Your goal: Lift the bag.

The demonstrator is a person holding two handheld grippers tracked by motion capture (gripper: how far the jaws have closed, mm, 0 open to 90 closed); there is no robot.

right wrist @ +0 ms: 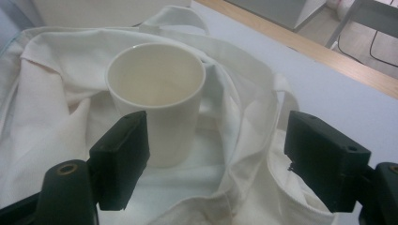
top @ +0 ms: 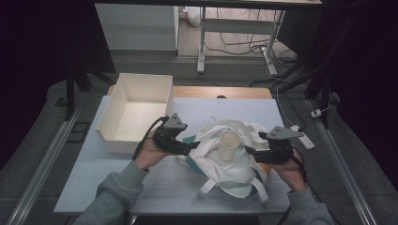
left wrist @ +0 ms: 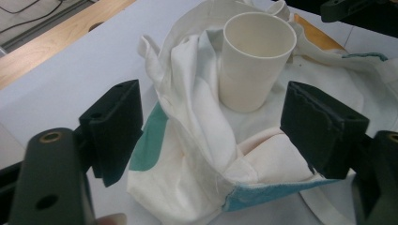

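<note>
On the counter [top: 94,173] one paper cup [top: 230,145] is stood upright on one cloth bag [top: 225,171], flanked by left tongs [top: 193,146] and right tongs [top: 248,150], both spread; one empty box [top: 133,112] is set near the left edge.

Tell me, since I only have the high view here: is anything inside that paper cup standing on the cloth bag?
Observer: No. The right gripper view looks into the cup and it is empty.
Operator: Are the left gripper's jaws on the fabric?
Observer: The left gripper is open, its jaws either side of a bunched fold of the bag.
Operator: And the right?
Observer: The right gripper is open too, straddling the bag's rim beside the cup.
</note>
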